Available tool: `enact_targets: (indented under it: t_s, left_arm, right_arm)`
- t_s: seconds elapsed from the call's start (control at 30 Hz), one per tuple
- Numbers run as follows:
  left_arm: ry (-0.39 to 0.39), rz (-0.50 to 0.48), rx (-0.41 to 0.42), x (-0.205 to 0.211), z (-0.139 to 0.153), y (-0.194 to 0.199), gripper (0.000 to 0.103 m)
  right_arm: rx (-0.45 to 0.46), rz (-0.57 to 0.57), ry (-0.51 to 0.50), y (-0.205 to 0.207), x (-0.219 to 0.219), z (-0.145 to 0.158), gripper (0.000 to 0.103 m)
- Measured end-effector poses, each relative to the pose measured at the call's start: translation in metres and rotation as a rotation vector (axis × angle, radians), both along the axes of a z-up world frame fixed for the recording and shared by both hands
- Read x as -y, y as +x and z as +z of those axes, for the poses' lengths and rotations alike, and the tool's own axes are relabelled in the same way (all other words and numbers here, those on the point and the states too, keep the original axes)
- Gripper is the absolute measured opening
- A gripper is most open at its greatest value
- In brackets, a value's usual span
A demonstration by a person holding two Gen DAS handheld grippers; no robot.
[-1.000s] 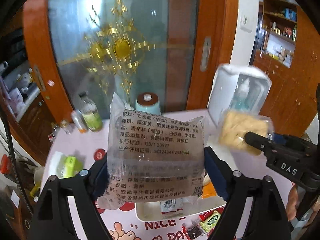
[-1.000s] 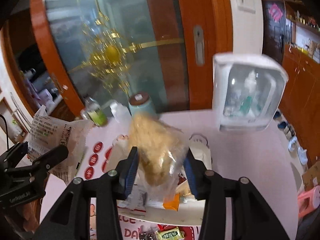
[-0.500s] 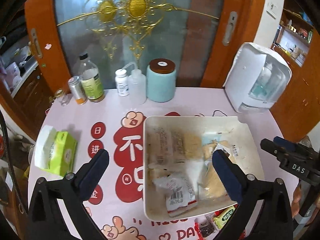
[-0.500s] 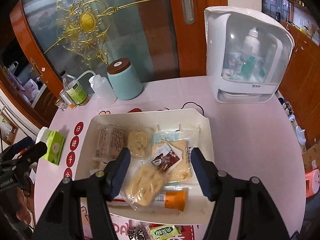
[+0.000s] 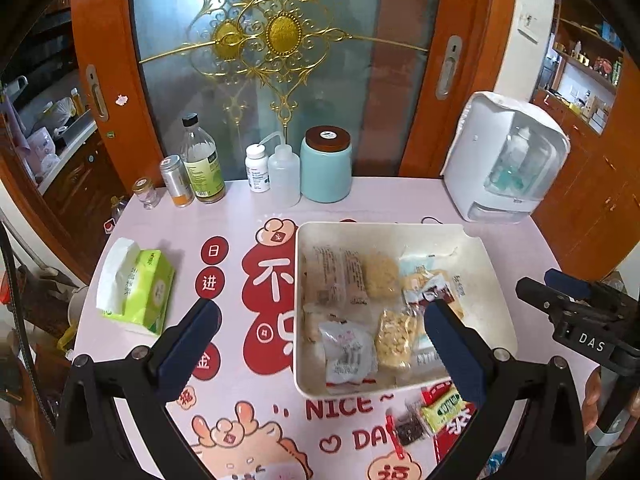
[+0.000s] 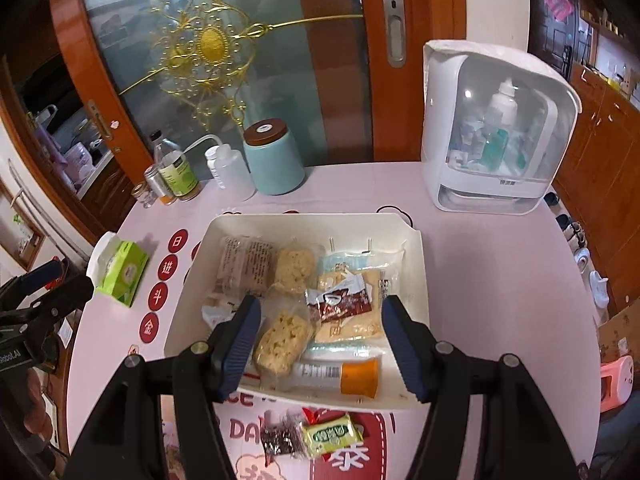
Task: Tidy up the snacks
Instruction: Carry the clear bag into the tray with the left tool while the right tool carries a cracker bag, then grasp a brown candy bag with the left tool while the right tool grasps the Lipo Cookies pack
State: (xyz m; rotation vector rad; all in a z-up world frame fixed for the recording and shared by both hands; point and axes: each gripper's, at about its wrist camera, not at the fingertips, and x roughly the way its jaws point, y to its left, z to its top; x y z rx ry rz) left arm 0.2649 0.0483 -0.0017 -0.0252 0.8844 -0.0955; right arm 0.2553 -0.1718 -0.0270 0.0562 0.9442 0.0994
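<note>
Both grippers are empty. The left gripper (image 5: 322, 334) has its jaws as wide as they go, with nothing between them. The right gripper (image 6: 320, 338) has its jaws partly apart, and no pack is pinched in them. Both sets of jaws have just been opening.

The white tray (image 6: 418, 276) sits in the middle of the pink table (image 6: 492, 280), and it is full of snack packs. A green pack (image 6: 330, 434) and a dark pack (image 6: 280, 442) lie outside it, on the table just past the tray's near edge. I think there is a red pack there too, but the jaws hide most of it.

What could go wrong? The tray is crowded, so one more pack could slide off the pile and over the rim. The small packs lie flat and close together, so a jaw could push one away or grab two at once. A low jaw could also bump the tray's near edge and shove it.
</note>
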Motion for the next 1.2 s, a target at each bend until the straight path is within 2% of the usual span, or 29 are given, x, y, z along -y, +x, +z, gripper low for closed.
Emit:
enact_targets:
  t_s: [0.4,0.77,1.0,1.2]
  left_arm:
    - [0.062,-0.051,0.045,0.015,0.037,-0.081,0.102]
    - [0.098,-0.066,0.094,0.02,0.06,-0.156,0.102]
    - [0.074,-0.032,0.088,0.017,0.05,-0.185,0.102]
    - [0.094,-0.003,0.05,0.016,0.017,-0.201,0.102]
  right_arm:
    - [0.046,0.04,-0.036,-0.072,0.0,0.036,0.064]
    - [0.117,0.128,-0.13,-0.143,-0.011,0.048,0.064]
    - [0.155,0.164,-0.161,-0.184,-0.014,0.037,0.063]
    - [0.089,0.2,-0.118,-0.202,-0.01,0.004,0.063]
